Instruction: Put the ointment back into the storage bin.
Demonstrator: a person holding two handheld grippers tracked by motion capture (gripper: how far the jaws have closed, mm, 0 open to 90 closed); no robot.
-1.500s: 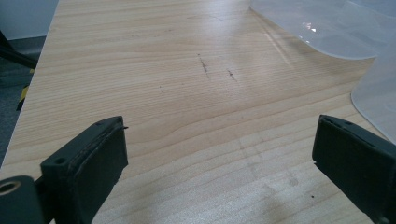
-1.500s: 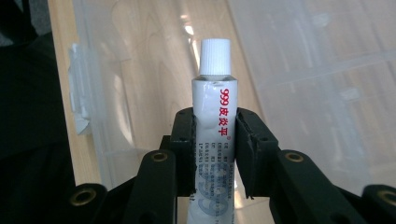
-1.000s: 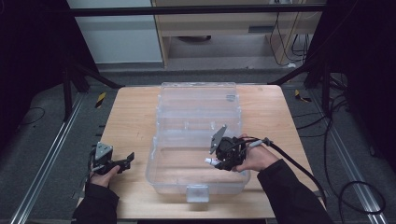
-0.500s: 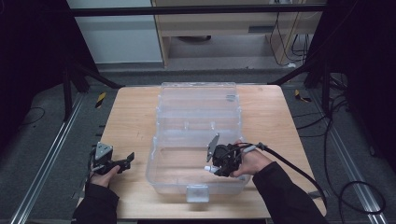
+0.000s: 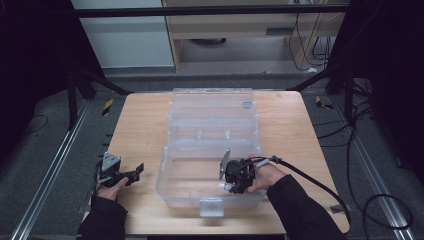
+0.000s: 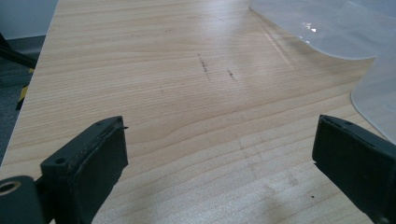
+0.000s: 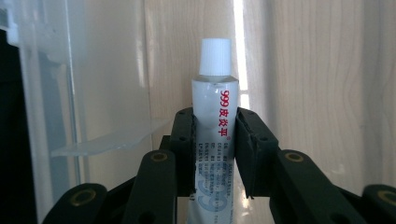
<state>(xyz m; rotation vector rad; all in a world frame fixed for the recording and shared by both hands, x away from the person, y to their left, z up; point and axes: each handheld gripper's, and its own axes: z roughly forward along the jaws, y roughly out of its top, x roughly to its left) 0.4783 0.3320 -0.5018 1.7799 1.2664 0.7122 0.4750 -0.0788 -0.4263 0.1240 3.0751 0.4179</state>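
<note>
The right gripper (image 7: 215, 154) is clamped on a small white tube (image 7: 215, 140), both pads pressing its flattened body from either side. In the right gripper view the tube stands straight out between the jaws, its white screw cap (image 7: 215, 57) pointing away from the hand and well past the jaw tips. Red characters run lengthwise down the tube face, beginning with the figures "999"; finer grey print below them is too small to read.

In the high view the right gripper (image 5: 231, 181) sits inside the near half of the clear plastic box (image 5: 210, 102), low over its floor, with the tube (image 5: 223, 185) showing as a pale end near the front wall. The box lies opened flat in the middle of the wooden table (image 5: 135, 130). A clear wall and a thin shelf-like ledge of the box stand just beside the tube.

The left gripper (image 5: 131, 173) rests at the near left of the table, well apart from the box, jaws spread wide with only bare wood between them (image 6: 219, 154).
</note>
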